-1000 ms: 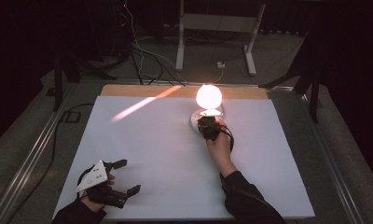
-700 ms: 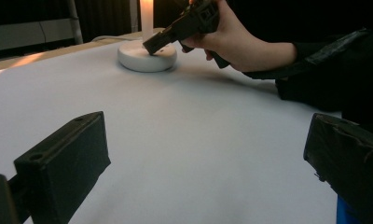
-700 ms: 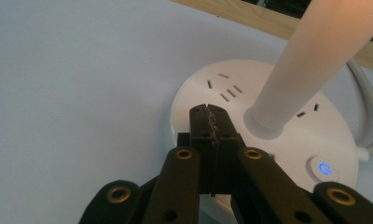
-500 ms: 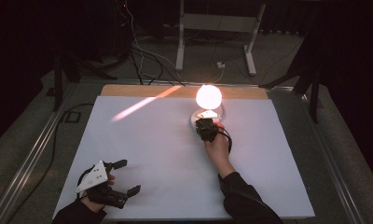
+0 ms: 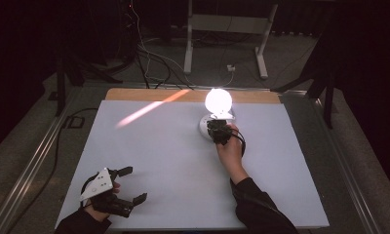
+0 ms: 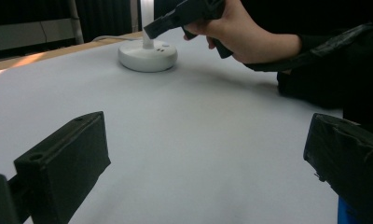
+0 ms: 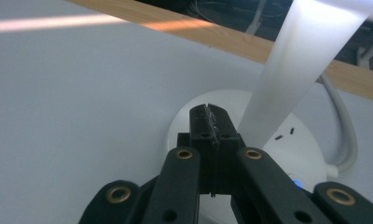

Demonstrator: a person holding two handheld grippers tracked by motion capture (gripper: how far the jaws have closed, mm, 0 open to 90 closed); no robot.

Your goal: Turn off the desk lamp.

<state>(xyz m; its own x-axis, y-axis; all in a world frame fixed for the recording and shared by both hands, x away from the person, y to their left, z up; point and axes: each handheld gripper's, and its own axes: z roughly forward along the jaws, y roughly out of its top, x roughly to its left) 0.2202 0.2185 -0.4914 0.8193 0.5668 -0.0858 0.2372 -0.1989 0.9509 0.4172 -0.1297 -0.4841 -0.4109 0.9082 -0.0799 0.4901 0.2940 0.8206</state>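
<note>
The lamp's glowing head (image 5: 218,101) is washed out by glare, its shape unreadable. My right tool (image 7: 209,122), jaws pressed together, sits over the lamp's round white base (image 7: 300,149) beside the stem (image 7: 292,70). White bench (image 5: 173,161), dark room. My left tool (image 5: 127,185) gapes wide, unmoved since earlier.
</note>
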